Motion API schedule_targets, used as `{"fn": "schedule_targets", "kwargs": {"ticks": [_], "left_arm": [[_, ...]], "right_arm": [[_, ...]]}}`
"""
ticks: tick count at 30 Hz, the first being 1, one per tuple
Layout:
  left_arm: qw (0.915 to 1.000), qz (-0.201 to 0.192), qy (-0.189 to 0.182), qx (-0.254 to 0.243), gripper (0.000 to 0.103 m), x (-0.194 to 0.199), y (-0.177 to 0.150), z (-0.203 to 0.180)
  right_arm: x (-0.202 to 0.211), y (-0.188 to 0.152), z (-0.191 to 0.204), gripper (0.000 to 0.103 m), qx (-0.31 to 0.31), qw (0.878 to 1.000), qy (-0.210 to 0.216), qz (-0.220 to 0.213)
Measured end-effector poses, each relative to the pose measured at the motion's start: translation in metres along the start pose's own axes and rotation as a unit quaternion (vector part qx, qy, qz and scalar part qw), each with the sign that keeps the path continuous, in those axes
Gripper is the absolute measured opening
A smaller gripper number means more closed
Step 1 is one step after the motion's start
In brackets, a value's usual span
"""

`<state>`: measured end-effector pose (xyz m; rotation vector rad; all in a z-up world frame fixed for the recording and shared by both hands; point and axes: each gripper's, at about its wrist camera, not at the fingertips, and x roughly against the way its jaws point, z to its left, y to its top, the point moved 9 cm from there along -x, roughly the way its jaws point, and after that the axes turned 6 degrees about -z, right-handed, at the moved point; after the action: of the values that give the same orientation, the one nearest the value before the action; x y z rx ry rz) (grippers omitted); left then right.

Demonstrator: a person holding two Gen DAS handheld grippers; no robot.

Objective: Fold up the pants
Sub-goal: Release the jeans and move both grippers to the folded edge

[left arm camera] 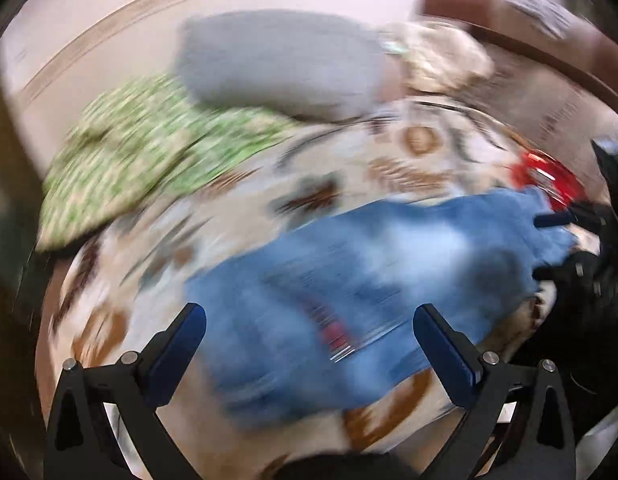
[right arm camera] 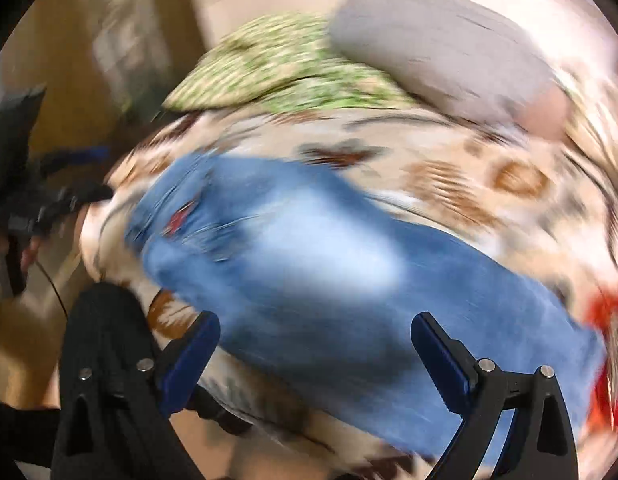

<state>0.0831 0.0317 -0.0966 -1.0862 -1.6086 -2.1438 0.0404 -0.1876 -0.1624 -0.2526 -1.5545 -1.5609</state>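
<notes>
Both views are smeared by motion. Blue denim pants (left arm camera: pixel 373 280) lie on a patterned bedspread (left arm camera: pixel 413 148), folded into a long band. My left gripper (left arm camera: pixel 309 316) hangs above one end of them, jaws wide apart and nothing between its blue pads. In the right wrist view the pants (right arm camera: pixel 309 264) stretch from upper left to lower right, a red patch showing near their left end. My right gripper (right arm camera: pixel 315 322) is open above them, clear of the cloth. The right gripper also shows at the right edge of the left wrist view (left arm camera: pixel 549 246), and the left gripper at the left edge of the right wrist view (right arm camera: pixel 95 172).
A green patterned pillow (left arm camera: pixel 149 160) and a grey pillow (left arm camera: pixel 277 64) lie at the far side of the bed. Something red (left arm camera: pixel 549 178) sits past the pants' right end, also red (right arm camera: pixel 613 360) at the right edge. A wooden headboard (left arm camera: pixel 509 8) stands at upper right.
</notes>
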Motion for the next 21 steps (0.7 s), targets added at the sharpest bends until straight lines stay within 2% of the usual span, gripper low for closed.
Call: {"fn": "schedule_targets", "kwargs": {"ticks": [4, 7, 8, 9, 14, 18, 21], "left_arm": [[0.9949, -0.004, -0.081, -0.061, 0.103, -0.029, 0.037, -0.079], [0.9835, 0.002, -0.145, -0.107, 0.103, -0.051, 0.066, -0.148], [0.9768, 0.0, -0.17, -0.131, 0.103, -0.059, 0.077, -0.174], [0.973, -0.001, -0.18, -0.145, 0.103, -0.061, 0.082, -0.192], [0.9438, 0.025, -0.248, -0.217, 0.103, -0.099, 0.11, -0.279], [0.9275, 0.055, -0.273, -0.249, 0.103, -0.134, 0.119, -0.318], [0.9202, 0.073, -0.277, -0.267, 0.103, -0.159, 0.119, -0.338]], "right_arm": [[0.051, -0.019, -0.073, 0.098, -0.088, 0.995, -0.054, -0.012], [0.081, -0.043, -0.127, 0.098, -0.145, 0.984, -0.098, -0.007], [0.09, -0.052, -0.147, 0.097, -0.172, 0.979, -0.109, -0.003], [0.097, -0.059, -0.161, 0.097, -0.193, 0.974, -0.116, 0.0], [0.109, -0.085, -0.212, 0.089, -0.254, 0.959, -0.126, 0.012], [0.089, -0.1, -0.232, 0.081, -0.285, 0.952, -0.106, 0.03], [0.071, -0.109, -0.238, 0.078, -0.294, 0.95, -0.092, 0.049]]}}
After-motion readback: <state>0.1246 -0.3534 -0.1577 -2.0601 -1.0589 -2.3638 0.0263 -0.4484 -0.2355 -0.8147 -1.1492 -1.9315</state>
